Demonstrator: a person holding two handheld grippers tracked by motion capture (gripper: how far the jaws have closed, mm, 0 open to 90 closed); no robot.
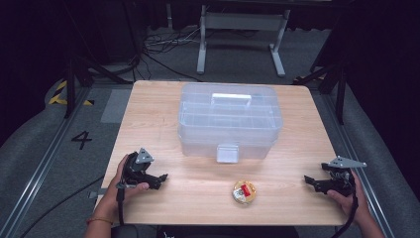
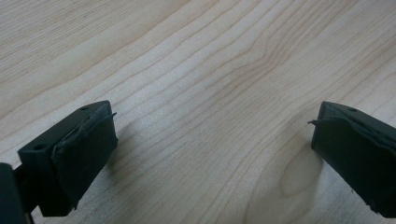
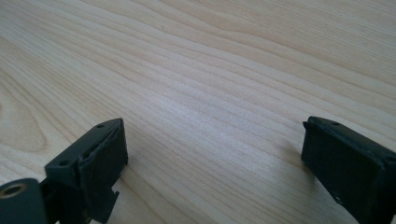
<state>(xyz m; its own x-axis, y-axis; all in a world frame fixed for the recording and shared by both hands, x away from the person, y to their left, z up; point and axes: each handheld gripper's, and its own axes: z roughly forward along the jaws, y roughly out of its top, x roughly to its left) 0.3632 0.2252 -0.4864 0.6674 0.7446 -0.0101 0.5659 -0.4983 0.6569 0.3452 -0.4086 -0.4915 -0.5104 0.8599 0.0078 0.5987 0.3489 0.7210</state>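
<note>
High view: small round tin (image 1: 244, 192) lay near front edge of table (image 1: 153, 104), between left gripper (image 1: 159, 178) and right gripper (image 1: 310, 180); clear box (image 1: 229, 120) behind. Tin likely light, stiff, slippery; grip across rim. Left gripper view: jaws spread, empty. Right gripper view: same.

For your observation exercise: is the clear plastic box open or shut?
Shut: the clear plastic box has its lid down and front latch closed.
</note>
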